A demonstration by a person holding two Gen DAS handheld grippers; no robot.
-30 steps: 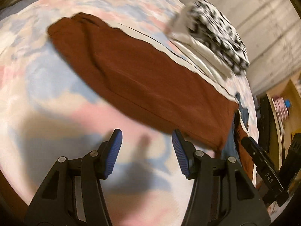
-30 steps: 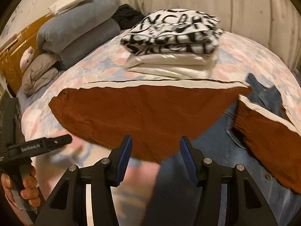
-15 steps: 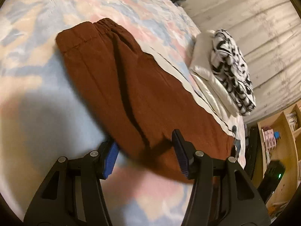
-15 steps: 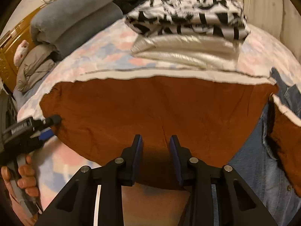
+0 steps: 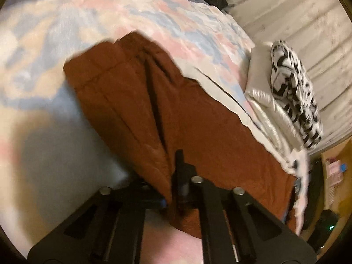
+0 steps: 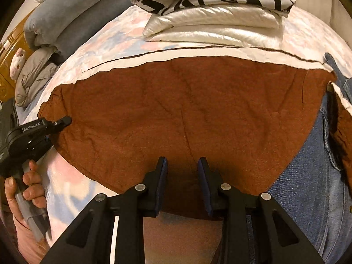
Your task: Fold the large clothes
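I am taking hold of the near hem of the rust-brown garment (image 6: 187,114), which fills the middle of both frames, spread flat on the pastel bedspread (image 5: 55,33); my left gripper (image 5: 173,189) has just closed, pinching a raised ridge of that cloth; my right gripper (image 6: 182,182) stands part-spread astride the hem at lower centre, and whether its pads bite I cannot tell; next, I judge, both lift and carry the edge toward the folded stack (image 6: 220,13) at top; the left view is blurred.
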